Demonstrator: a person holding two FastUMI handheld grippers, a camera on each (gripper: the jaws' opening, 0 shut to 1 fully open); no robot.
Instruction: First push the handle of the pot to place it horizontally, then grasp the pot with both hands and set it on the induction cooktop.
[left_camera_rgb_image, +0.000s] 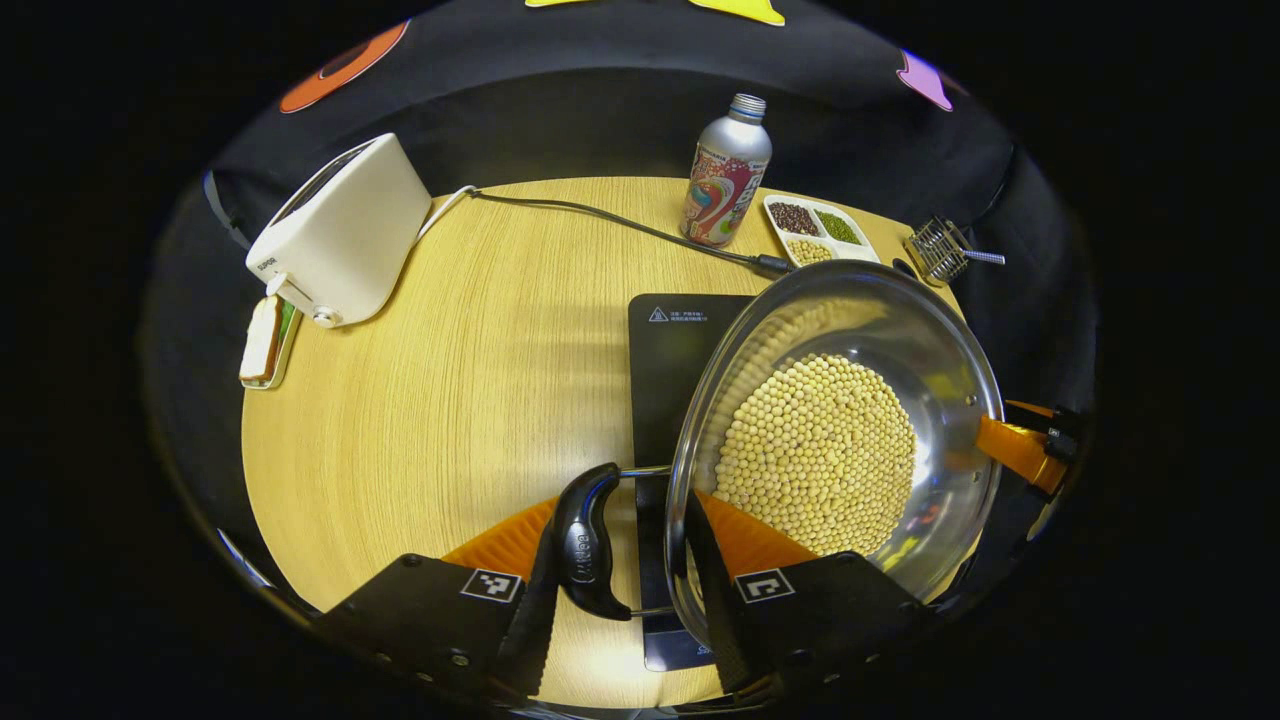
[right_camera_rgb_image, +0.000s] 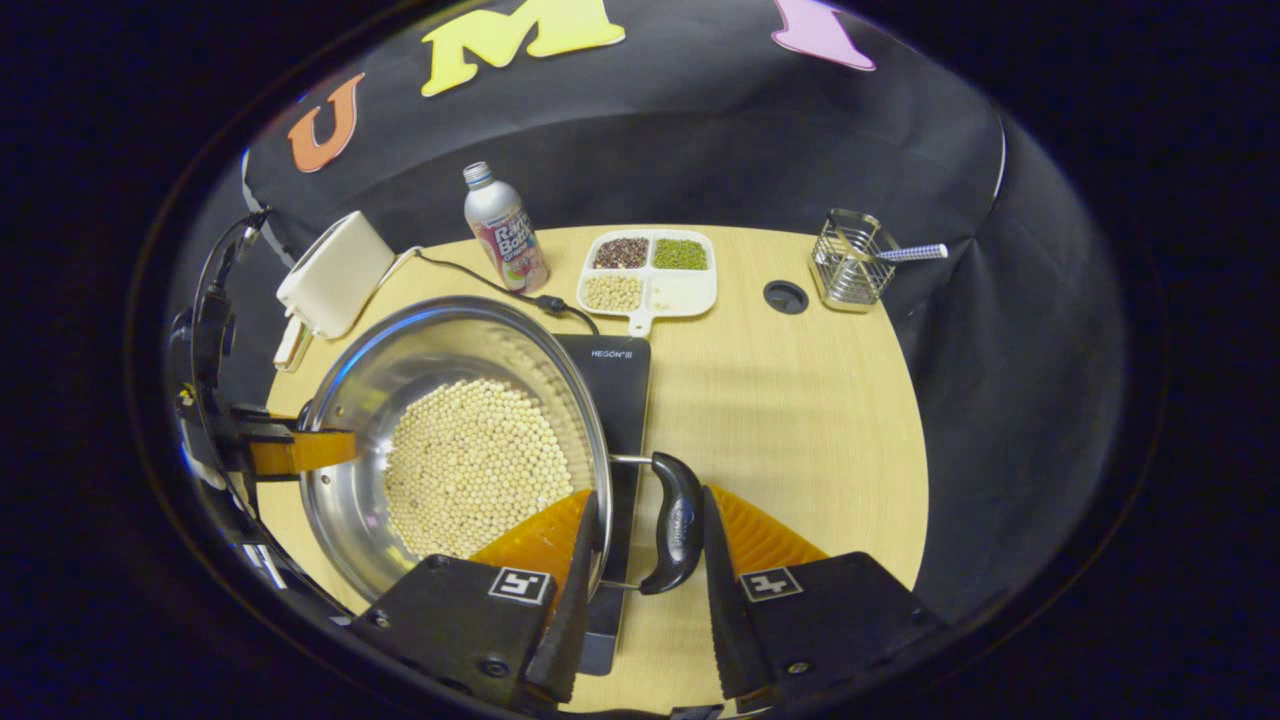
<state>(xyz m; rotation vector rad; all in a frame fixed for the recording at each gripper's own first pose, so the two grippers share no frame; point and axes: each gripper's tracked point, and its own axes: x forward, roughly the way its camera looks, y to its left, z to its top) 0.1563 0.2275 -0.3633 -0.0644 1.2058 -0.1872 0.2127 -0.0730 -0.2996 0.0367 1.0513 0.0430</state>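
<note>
A pale wood-grain worktop (right_camera_rgb_image: 800, 420) carries a flat black cooktop (right_camera_rgb_image: 622, 385). Each hand-held gripper, left (left_camera_rgb_image: 620, 560) and right (right_camera_rgb_image: 645, 545), pinches a handle of the shiny steel pot (right_camera_rgb_image: 400, 350) of beans.

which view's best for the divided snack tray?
Right gripper view. The divided tray sits whole and unobstructed at the back of the table, with three filled compartments, one empty and its small handle visible. In the left gripper view the tray is smaller, near the edge, partly cut off by the pot rim.
</note>
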